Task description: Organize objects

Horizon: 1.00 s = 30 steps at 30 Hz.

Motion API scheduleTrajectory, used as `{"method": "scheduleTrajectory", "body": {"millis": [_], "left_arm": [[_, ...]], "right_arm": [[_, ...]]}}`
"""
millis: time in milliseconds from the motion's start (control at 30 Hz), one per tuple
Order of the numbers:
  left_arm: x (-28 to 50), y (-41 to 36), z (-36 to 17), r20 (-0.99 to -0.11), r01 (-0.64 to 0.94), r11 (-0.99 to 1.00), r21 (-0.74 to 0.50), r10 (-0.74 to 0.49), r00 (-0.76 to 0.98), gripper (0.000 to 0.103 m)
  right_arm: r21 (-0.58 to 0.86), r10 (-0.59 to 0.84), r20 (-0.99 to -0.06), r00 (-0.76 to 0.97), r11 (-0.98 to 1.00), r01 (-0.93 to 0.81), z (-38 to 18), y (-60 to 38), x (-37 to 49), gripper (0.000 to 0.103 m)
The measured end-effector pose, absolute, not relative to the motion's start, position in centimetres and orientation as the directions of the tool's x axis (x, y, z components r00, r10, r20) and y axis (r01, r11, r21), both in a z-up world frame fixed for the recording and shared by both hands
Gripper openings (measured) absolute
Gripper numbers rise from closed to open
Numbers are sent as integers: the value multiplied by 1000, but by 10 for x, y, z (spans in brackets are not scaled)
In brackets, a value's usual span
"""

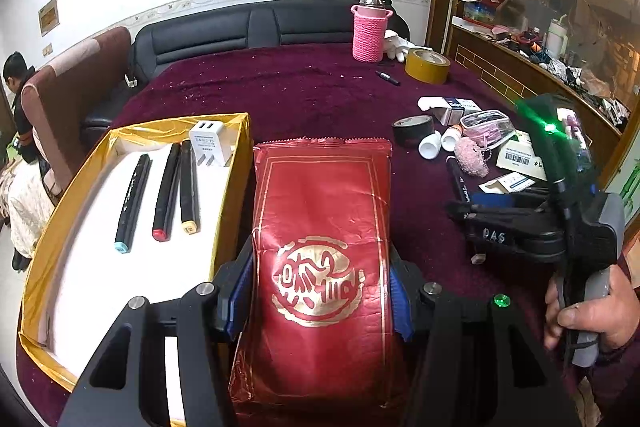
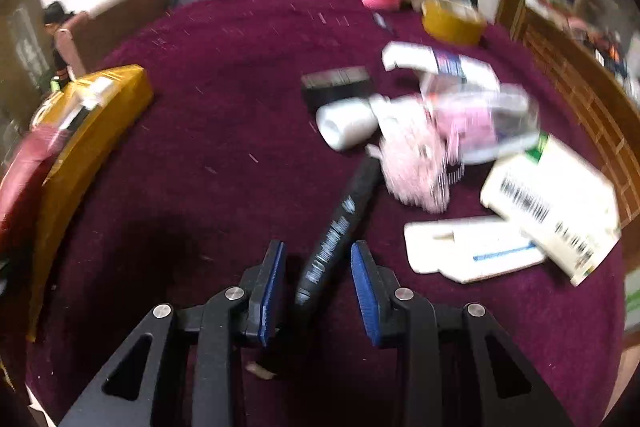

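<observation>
Two risks concern us. Our left gripper (image 1: 320,291) clamps the red packet (image 1: 320,227), beside the gold box (image 1: 230,195) on its left; it could slide out. Our right gripper (image 2: 318,287), fingers apart, straddles the black marker (image 2: 340,223), which might roll away.

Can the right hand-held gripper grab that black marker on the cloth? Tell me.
Probably yes. The right hand-held gripper is open with the black marker lying between its fingers, nothing covering that end. The pink pompom sits at the far tip only.
</observation>
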<state>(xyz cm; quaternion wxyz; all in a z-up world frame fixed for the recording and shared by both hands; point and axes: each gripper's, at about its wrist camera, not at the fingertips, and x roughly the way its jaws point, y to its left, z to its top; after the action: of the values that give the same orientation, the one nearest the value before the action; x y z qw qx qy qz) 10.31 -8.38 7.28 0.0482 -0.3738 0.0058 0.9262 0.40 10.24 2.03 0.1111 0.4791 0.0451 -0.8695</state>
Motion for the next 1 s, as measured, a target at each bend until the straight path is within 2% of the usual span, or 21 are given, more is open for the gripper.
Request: {"method": "scheduleTrajectory", "body": {"millis": [100, 167, 233, 300, 367, 500, 633, 833, 1000], "left_arm": [[103, -84, 71, -696, -96, -995, -36, 94, -712, 55], [105, -83, 70, -695, -103, -994, -40, 102, -711, 55], [107, -82, 71, -693, -109, -993, -39, 106, -713, 55], [109, -83, 72, -690, -112, -993, -40, 108, -716, 55], [110, -85, 73, -687, -107, -993, -42, 107, -719, 55], [112, -91, 75, -684, -93, -994, -59, 108, -722, 55], [118, -93, 78, -677, -88, -994, -60, 105, -728, 55], [127, -109, 87, -659, -58, -995, -78, 95, -747, 55], [135, -140, 100, -647, -9, -995, -98, 71, -759, 55]], "right_arm": [[50, -178, -831, -527, -968, 247, 21, 105, 0, 50], [59, -183, -829, -528, -968, 242, 22, 104, -1, 52], [61, -172, -828, -533, -974, 218, 23, 103, -1, 49], [43, -146, -825, -546, -980, 197, 23, 103, 0, 26], [57, -158, -821, -549, -979, 196, 24, 107, 3, 17], [133, -222, -818, -531, -970, 201, 23, 117, 6, 16], [286, -342, -800, -492, -940, 188, 22, 129, 10, 16], [541, -553, -699, -453, -823, 171, 27, 147, 21, 16], [618, -641, -629, -441, -756, 217, 51, 135, 27, 16]]}}
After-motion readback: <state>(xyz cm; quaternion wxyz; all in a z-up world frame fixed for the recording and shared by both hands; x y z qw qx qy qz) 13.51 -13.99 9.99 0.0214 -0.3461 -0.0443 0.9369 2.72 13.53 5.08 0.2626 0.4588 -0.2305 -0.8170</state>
